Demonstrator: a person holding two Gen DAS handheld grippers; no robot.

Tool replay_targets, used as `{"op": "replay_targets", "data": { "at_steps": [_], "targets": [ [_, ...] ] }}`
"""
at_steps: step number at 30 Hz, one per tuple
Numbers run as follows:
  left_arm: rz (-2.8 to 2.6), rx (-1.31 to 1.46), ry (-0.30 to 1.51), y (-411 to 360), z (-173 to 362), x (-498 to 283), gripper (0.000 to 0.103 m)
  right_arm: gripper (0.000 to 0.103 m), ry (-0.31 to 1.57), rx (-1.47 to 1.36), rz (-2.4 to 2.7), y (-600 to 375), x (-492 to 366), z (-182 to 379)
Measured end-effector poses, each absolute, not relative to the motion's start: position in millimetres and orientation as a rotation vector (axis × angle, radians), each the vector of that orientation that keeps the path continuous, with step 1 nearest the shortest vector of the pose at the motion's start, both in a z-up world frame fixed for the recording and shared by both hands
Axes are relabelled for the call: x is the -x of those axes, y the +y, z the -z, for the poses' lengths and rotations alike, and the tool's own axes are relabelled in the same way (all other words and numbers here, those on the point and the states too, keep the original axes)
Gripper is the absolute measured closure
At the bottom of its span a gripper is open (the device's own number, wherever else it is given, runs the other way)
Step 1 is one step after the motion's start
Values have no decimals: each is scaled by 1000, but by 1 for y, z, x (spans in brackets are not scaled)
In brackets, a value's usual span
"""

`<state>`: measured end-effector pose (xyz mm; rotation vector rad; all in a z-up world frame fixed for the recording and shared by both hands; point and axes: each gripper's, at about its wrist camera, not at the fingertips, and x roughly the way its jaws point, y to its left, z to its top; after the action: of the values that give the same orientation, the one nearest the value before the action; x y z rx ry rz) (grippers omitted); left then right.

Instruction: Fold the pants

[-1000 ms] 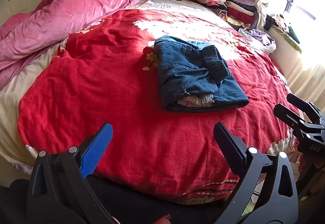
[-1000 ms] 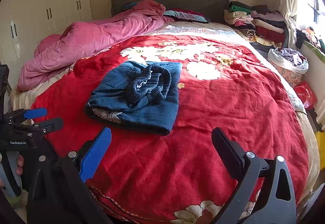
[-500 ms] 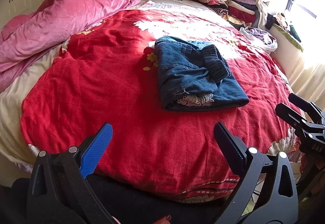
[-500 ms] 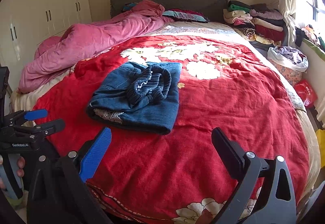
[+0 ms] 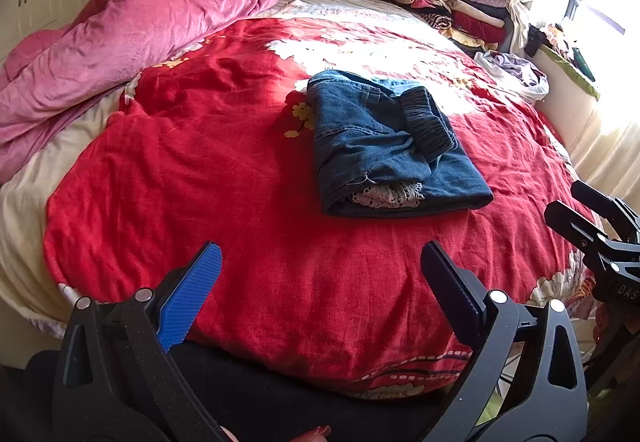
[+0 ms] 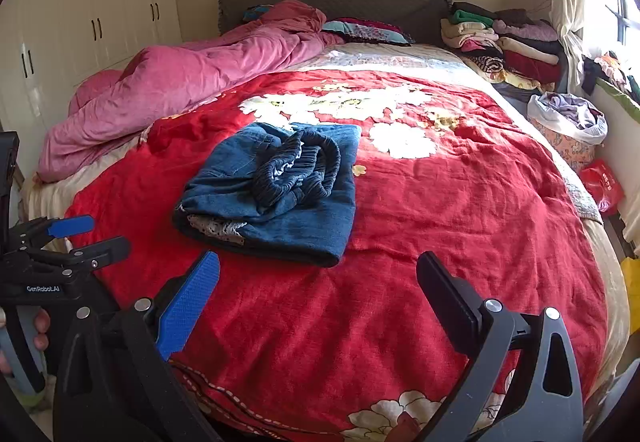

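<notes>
Blue denim pants [image 5: 384,145] [image 6: 276,193] lie folded into a compact bundle on the red floral bedspread [image 5: 224,169] [image 6: 460,209], elastic waistband bunched on top and a lace hem showing at the near edge. My left gripper [image 5: 320,266] hangs open over the bed's near edge, well short of the pants, holding nothing. My right gripper [image 6: 318,274] is open too, just in front of the bundle and apart from it. Each gripper shows in the other's view: the right gripper [image 5: 580,209] at the right edge, the left gripper [image 6: 88,234] at the left edge.
A pink duvet [image 5: 120,37] is heaped along the bed's left side. Stacked folded clothes [image 5: 452,5] sit by the headboard at the right. A bag of laundry [image 6: 568,121] stands beside the bed near the window. White wardrobes [image 6: 80,21] line the left wall.
Both grippers have drawn back slightly from the bed; the pants stay folded and untouched. Jaws remain open throughout.
</notes>
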<state>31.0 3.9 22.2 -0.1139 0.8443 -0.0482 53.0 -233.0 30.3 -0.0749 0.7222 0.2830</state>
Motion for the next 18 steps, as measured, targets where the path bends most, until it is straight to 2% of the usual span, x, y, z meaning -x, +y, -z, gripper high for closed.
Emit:
{"op": "replay_targets", "data": {
  "at_steps": [18],
  "targets": [
    [40,106,845,7,-21,-30,10,5,726,85,-277,-230,-53,-31]
  ]
}}
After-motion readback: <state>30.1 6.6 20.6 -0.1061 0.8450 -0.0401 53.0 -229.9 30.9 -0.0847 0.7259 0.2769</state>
